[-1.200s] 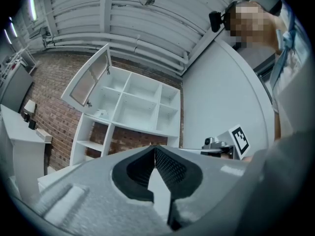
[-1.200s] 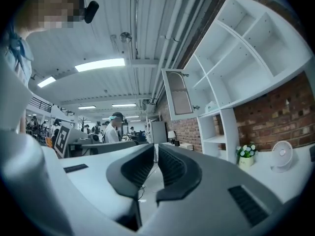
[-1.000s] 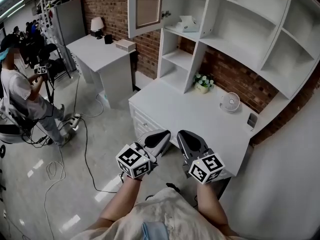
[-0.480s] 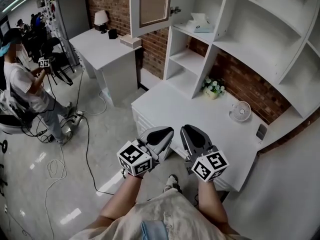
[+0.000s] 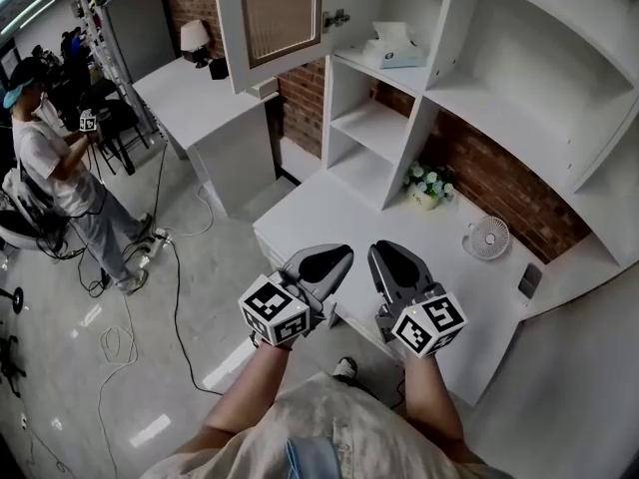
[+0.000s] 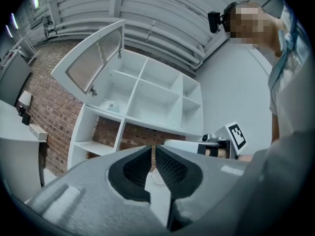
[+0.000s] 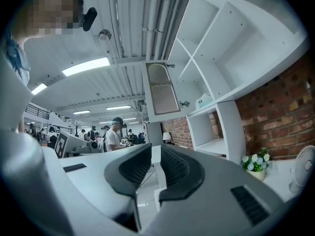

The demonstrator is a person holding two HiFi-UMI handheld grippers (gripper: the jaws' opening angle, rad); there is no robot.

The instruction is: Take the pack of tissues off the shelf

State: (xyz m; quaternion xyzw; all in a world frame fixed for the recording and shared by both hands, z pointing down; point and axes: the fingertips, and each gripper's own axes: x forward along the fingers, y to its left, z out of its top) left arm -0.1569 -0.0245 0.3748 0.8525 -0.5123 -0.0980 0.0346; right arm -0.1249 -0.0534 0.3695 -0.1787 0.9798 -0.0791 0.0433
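The pack of tissues [image 5: 392, 46] is a pale box with a white tissue sticking up. It lies on an upper shelf of the white shelf unit [image 5: 424, 118], just right of the open cabinet door [image 5: 270, 18]. It also shows small in the left gripper view as the tissue pack [image 6: 109, 105] and in the right gripper view as the tissue pack [image 7: 205, 101]. My left gripper [image 5: 334, 257] and right gripper [image 5: 384, 255] are held side by side at waist height, at the desk's near edge, far below the pack. Both are shut with nothing between them: left gripper [image 6: 153, 149], right gripper [image 7: 156, 149].
A white desk [image 5: 329, 218] stands under the shelves with a small flower pot [image 5: 429, 183], a little fan [image 5: 486, 238] and a dark phone-like object [image 5: 528, 280]. A second desk [image 5: 195, 93] with a lamp stands behind. A person [image 5: 55, 168] stands at the left; cables [image 5: 175, 267] trail over the floor.
The shelf unit and the desk have come closer and loom larger in the head view. Both grippers keep the same side-by-side pose, still shut.
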